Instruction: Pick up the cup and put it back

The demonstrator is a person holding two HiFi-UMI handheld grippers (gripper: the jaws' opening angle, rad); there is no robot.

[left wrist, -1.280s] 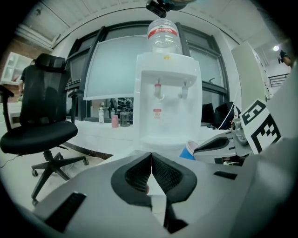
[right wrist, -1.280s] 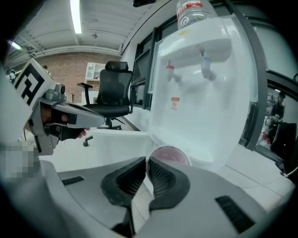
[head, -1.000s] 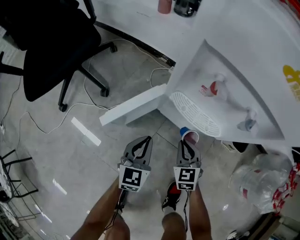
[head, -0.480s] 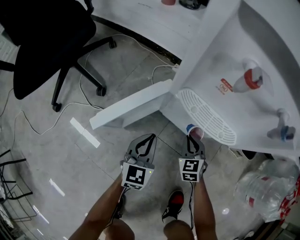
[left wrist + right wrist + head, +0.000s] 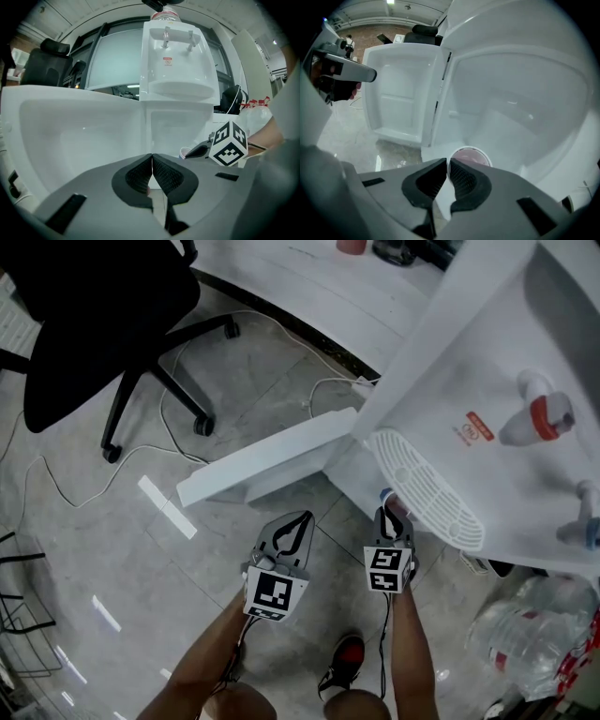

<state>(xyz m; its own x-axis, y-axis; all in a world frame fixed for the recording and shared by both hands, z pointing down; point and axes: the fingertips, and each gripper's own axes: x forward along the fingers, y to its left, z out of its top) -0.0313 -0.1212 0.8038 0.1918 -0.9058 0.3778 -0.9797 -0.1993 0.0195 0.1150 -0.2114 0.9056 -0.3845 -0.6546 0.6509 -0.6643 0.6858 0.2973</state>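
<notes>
Right gripper view: right gripper is pinching the near rim of the small pink-lined paper cup at the white water dispenser's open lower cabinet, left gripper is idling clenched, empty; thin rim risks buckling, cup swinging and tipping.

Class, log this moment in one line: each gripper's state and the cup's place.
left gripper: shut, empty | right gripper: shut on cup | cup: held in front of open dispenser cabinet
</notes>
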